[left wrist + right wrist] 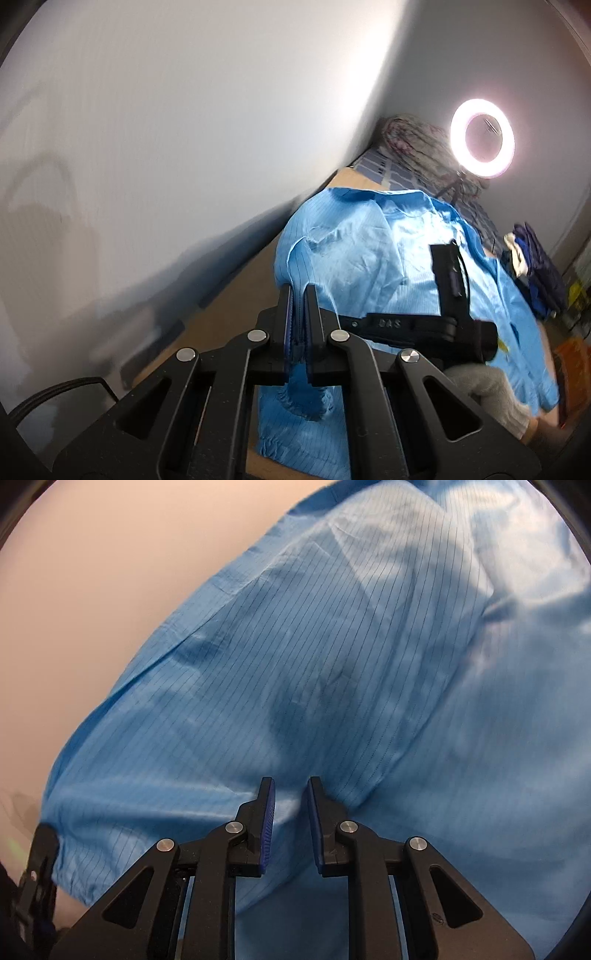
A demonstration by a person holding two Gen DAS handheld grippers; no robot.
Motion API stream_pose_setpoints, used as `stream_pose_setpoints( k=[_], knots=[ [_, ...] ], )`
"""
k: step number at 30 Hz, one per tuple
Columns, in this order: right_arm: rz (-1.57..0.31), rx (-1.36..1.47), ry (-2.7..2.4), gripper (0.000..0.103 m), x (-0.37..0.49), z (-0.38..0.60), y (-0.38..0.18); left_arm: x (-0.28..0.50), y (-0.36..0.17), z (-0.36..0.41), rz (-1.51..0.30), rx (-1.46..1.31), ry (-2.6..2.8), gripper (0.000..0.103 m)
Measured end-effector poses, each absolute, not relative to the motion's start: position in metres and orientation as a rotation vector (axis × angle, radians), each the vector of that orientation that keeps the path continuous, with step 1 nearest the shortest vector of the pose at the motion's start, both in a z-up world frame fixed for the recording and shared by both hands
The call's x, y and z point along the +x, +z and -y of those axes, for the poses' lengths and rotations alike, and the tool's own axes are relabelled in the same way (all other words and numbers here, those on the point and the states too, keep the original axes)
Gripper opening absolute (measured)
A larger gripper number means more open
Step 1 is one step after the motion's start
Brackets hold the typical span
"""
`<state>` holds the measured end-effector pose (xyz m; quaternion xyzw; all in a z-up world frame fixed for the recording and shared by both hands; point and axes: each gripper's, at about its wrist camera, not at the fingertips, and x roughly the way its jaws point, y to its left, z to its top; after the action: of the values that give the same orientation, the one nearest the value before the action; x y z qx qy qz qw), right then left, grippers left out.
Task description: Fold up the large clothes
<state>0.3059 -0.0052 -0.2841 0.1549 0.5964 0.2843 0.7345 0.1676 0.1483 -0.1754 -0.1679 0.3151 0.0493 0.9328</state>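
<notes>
A large light-blue pinstriped garment (373, 254) lies spread on a tan wooden table (236, 295). My left gripper (298, 295) is shut on a fold of the garment's sleeve near its elastic cuff (295, 406) and holds it lifted. The right gripper (452, 273) shows in the left wrist view, pointing down onto the cloth, held by a gloved hand (487, 391). In the right wrist view the garment (332, 683) fills the frame. My right gripper (291, 786) stands a little open, with cloth bunched between its blue pads (269, 812).
A white wall (184, 129) runs along the table's left side. A lit ring light (482, 138) stands at the far end by a patterned bundle (417, 144). Dark blue clothes (535, 269) are piled at the right. The left gripper (37, 878) shows at the right wrist view's lower left.
</notes>
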Motion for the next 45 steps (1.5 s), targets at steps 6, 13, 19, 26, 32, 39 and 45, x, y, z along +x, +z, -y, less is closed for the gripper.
stream_pose_setpoints(
  k=[6,13,19,26,32,39,45],
  knots=[
    [-1.239,0.34,0.622,0.036,0.322,0.026,-0.24,0.156,-0.175,-0.125,-0.641,-0.244,0.032,0.003],
    [-1.16,0.355,0.642,0.056,0.349,0.01,-0.19,0.144,-0.187,-0.099,-0.68,-0.166,-0.041,0.002],
    [-1.181,0.108,0.555,0.056,0.37,-0.056,-0.183,0.136,-0.19,-0.088,-0.681,-0.108,-0.064,0.002],
    [-1.2,-0.074,0.485,0.003,0.361,-0.074,-0.189,0.128,-0.185,-0.084,-0.672,-0.07,-0.077,0.002],
    [-1.157,0.057,0.484,0.0,0.344,-0.023,-0.176,0.122,-0.182,-0.071,-0.673,-0.051,-0.115,0.002],
    [-1.121,0.243,0.458,0.0,0.329,0.057,-0.165,0.107,-0.175,-0.054,-0.692,-0.064,-0.238,0.002],
    [-1.123,0.356,0.383,0.0,0.313,0.12,-0.179,0.087,-0.17,-0.054,-0.711,-0.156,-0.312,0.03]
  ],
)
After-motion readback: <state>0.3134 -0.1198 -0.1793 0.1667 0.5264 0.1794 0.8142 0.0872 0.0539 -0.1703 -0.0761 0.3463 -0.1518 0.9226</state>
